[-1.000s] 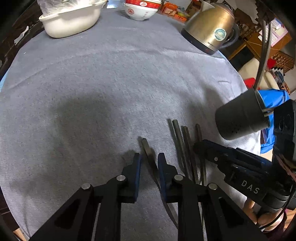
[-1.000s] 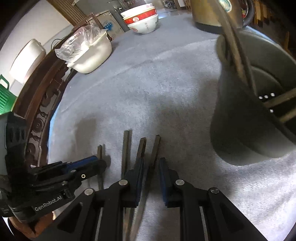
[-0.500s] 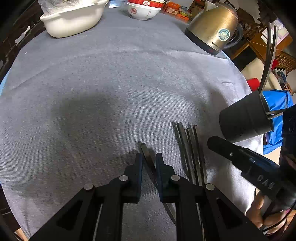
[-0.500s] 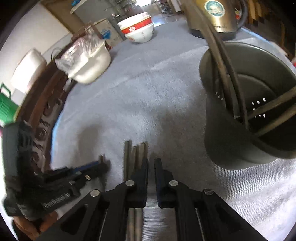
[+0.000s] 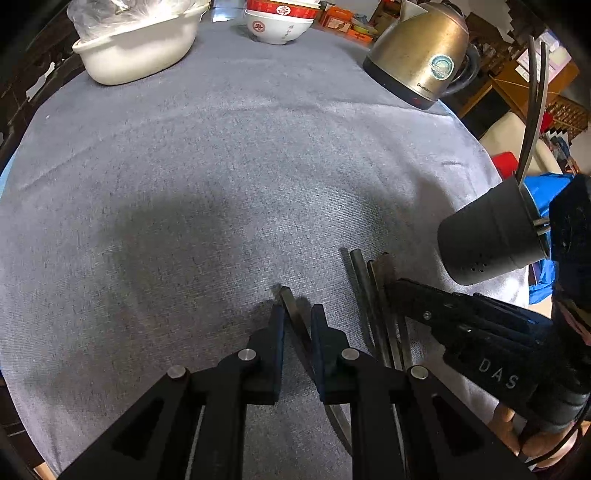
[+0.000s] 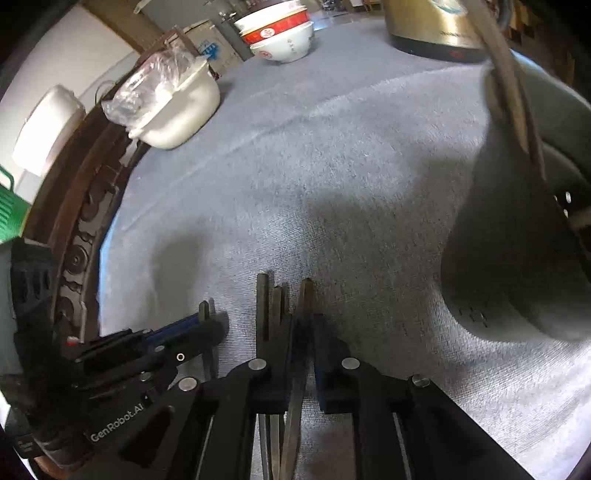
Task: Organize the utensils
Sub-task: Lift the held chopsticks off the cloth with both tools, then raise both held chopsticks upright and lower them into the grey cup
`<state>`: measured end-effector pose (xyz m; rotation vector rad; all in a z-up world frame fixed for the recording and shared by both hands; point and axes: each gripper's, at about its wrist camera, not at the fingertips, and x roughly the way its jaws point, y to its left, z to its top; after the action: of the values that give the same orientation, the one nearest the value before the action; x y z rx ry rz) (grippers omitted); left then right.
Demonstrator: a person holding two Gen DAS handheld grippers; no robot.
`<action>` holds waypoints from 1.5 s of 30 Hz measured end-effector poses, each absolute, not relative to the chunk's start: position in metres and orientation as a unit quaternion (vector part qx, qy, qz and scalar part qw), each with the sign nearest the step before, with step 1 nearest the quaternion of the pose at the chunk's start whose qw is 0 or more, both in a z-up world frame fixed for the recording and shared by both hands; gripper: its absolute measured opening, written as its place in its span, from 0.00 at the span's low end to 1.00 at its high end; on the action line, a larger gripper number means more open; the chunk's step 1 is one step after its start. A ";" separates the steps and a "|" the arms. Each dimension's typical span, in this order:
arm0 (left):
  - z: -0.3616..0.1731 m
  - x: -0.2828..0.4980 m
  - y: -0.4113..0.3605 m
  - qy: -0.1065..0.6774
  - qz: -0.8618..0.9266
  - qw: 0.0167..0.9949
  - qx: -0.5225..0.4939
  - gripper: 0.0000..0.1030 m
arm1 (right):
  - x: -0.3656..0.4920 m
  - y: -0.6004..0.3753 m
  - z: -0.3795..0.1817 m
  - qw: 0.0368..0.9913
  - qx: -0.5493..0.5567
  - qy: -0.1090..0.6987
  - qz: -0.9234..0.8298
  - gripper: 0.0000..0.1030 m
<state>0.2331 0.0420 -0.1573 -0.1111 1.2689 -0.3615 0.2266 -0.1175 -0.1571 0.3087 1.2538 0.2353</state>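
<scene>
Several dark metal utensils lie side by side on the grey cloth (image 5: pixel 221 166) near the front edge. My left gripper (image 5: pixel 297 317) points down, shut on the handle of a single utensil (image 5: pixel 290 301) lying left of the bundle (image 5: pixel 373 295). My right gripper (image 6: pixel 303 328) is over that bundle with one flat handle (image 6: pixel 304 295) pinched between its pads; its jaws are easing open. The other two handles (image 6: pixel 263 302) lie just left of its fingers. A dark grey perforated holder (image 5: pixel 491 240) stands to the right with utensils (image 5: pixel 533 110) sticking out. The holder (image 6: pixel 517 258) is close on the right in the right wrist view.
At the back stand a white basin (image 5: pixel 140 51) with a plastic bag, stacked red and white bowls (image 5: pixel 277 22) and a brass-coloured kettle (image 5: pixel 424 55). The round table's carved wooden rim (image 6: pixel 81 236) curves along the left. A hand (image 5: pixel 506 421) grips the right tool.
Both pairs of jaws have narrowed onto utensil handles. The right gripper shifted a little along the bundle, so the holder sits differently in its view. The left gripper stayed put.
</scene>
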 end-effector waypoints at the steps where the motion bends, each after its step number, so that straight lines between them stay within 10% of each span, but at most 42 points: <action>1: -0.157 0.233 0.042 0.589 -0.168 0.789 -0.051 0.13 | 0.228 -0.115 -0.157 0.793 0.138 0.583 0.110 0.13; 25: -0.153 0.233 0.048 0.589 -0.146 0.792 -0.073 0.10 | 0.215 -0.128 -0.141 0.817 0.102 0.555 0.117 0.07; 45: 0.004 0.157 0.044 0.425 -0.142 0.892 -0.056 0.06 | 0.130 -0.170 -0.002 0.915 0.154 0.345 0.144 0.06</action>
<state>0.1567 0.0442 0.0043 -0.1170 0.8823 -0.2950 0.1296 -0.1700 -0.0018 0.3167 0.7107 0.2961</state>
